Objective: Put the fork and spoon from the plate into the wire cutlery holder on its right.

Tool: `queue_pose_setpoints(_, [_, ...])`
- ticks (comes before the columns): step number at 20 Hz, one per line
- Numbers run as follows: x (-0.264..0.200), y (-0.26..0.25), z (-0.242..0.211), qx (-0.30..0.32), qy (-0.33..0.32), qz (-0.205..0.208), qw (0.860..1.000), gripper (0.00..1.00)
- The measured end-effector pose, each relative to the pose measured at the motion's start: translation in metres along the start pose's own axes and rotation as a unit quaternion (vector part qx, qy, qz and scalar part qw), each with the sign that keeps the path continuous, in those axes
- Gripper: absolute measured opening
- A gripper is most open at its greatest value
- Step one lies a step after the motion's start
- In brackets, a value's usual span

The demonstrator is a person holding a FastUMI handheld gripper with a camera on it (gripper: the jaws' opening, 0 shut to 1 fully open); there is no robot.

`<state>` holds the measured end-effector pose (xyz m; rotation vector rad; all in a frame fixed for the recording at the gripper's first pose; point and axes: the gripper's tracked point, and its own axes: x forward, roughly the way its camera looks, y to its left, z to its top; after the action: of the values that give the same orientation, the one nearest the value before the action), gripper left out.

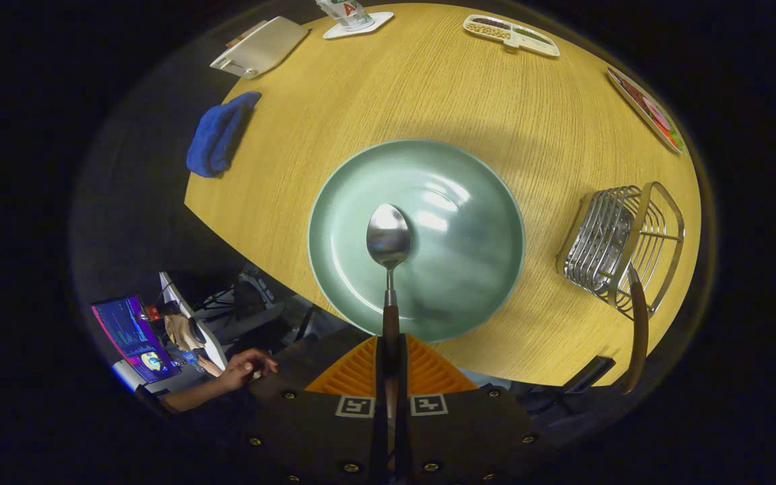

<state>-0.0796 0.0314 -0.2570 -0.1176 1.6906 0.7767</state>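
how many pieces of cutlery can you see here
2. A spoon is gripped by its handle between the closed gripper fingers, held above the plate. A wooden-handled piece, its head hidden, stands in the wire holder beside the plate.

Spoon (389, 237) above plate (469, 202) — fork (637, 330) in holder (620, 246)

tool-mounted fisheye, steeply downward over the plate (469, 202) and table (361, 108)

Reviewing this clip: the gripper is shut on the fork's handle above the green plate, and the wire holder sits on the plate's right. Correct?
Not quite. The gripper is shut on a spoon, not a fork, as the gripper view shows. It is above the green plate, with the wire holder on the plate's right.
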Motion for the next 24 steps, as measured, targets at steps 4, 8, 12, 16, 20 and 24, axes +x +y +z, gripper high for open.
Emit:
queue_pose_setpoints(4, [-0.034, -0.011, 0.000, -0.007, -0.012, -0.006, 1.000, 0.05])
queue_pose_setpoints(8, [-0.073, -0.026, -0.007, -0.021, -0.014, -0.025, 0.999, 0.05])
queue_pose_setpoints(12, [-0.115, -0.056, -0.009, -0.027, -0.034, -0.063, 0.997, 0.05])
queue_pose_setpoints(16, [-0.140, -0.079, -0.010, -0.013, -0.051, -0.079, 0.995, 0.05])
queue_pose_setpoints(20, [-0.151, -0.098, -0.016, -0.001, -0.045, -0.084, 0.995, 0.05])
queue_pose_setpoints(24, [-0.160, -0.122, -0.015, 0.014, -0.042, -0.095, 0.995, 0.05])
